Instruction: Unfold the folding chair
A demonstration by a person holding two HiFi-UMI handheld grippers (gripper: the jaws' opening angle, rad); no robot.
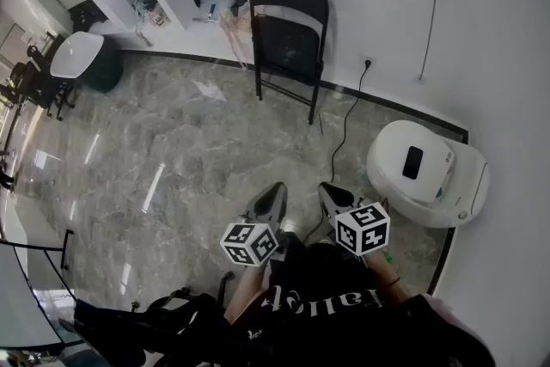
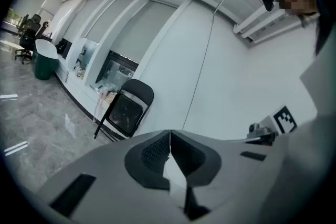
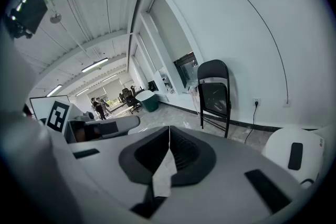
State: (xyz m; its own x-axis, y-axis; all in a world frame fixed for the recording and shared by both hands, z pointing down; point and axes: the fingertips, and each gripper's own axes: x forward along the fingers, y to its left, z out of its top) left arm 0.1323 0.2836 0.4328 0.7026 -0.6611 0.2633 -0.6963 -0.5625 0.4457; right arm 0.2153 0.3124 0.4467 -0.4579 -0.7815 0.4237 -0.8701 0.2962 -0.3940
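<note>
A black folding chair [image 1: 289, 39] leans folded flat against the white wall at the far side of the room; it also shows in the left gripper view [image 2: 126, 111] and the right gripper view [image 3: 214, 95]. My left gripper [image 1: 277, 194] and right gripper [image 1: 329, 192] hover side by side near my body, well short of the chair, both pointing toward it. Each has its jaws pressed together with nothing between them, as the left gripper [image 2: 170, 140] and right gripper [image 3: 169, 136] show in their own views.
A white round machine [image 1: 425, 172] sits on the marble floor at the right, by the wall. A black cable [image 1: 344, 129] runs from a wall socket [image 1: 368, 63] across the floor. A dark green round bin [image 1: 86, 60] and office chairs [image 1: 34, 82] stand at the left.
</note>
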